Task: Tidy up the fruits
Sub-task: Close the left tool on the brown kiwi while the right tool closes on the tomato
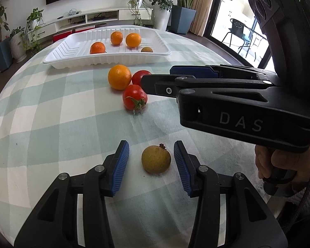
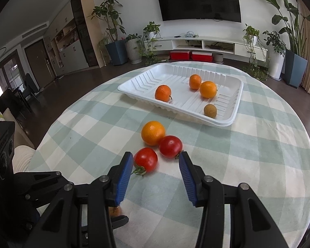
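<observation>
Left wrist, longan [image 1: 156, 159] between open tool [image 1: 151, 150]

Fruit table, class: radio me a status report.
Left gripper open, straddling brown fruit. Right gripper open, near tomatoes. White tray holds four fruits. Nothing blocking.

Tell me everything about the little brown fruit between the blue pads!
The brown fruit is small, round and yellowish tan, with a dull, slightly rough skin and a dark dried stem stub on top. It looks like a longan. It sits on the checked cloth, alone, apart from the other fruit. The left hand-held gripper is open around it, one blue pad on each side; neither pad touches it.
</observation>
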The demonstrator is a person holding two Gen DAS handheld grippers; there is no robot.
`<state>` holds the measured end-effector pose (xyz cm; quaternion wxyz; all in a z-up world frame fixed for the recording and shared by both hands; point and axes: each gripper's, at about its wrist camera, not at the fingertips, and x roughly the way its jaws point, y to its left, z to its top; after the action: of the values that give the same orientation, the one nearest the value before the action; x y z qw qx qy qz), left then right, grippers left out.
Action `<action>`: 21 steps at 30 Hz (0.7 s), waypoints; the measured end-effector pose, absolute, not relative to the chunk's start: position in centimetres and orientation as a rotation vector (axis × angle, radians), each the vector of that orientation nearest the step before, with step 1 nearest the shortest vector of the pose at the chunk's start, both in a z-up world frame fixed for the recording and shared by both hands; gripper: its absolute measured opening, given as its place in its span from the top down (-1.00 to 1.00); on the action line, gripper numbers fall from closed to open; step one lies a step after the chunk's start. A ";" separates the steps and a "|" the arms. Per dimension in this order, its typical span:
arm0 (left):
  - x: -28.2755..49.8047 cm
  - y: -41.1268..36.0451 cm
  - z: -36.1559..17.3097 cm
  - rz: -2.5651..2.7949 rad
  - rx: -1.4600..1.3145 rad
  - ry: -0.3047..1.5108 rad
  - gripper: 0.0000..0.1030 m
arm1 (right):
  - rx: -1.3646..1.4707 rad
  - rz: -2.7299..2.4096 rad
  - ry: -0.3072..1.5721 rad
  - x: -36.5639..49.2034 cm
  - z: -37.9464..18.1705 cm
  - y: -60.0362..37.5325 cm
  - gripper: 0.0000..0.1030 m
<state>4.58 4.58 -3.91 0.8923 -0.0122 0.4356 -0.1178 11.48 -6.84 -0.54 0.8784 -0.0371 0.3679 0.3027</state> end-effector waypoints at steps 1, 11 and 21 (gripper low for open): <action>4.6 4.6 -3.9 -0.245 -0.026 0.905 0.16 | -0.078 0.634 0.769 11.5 -0.6 -6.8 0.03; 4.6 4.6 -4.2 -0.245 -0.026 0.910 0.16 | -0.087 0.656 0.792 11.4 -1.1 -6.3 0.03; 4.8 4.6 -4.6 -0.248 -0.022 0.911 0.13 | -0.085 0.664 0.811 11.5 -1.6 -6.1 0.03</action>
<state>4.79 4.64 -4.59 0.8906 -0.0106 0.4386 -0.1194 11.47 -6.06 -1.57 0.8649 -0.0408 0.3872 0.3167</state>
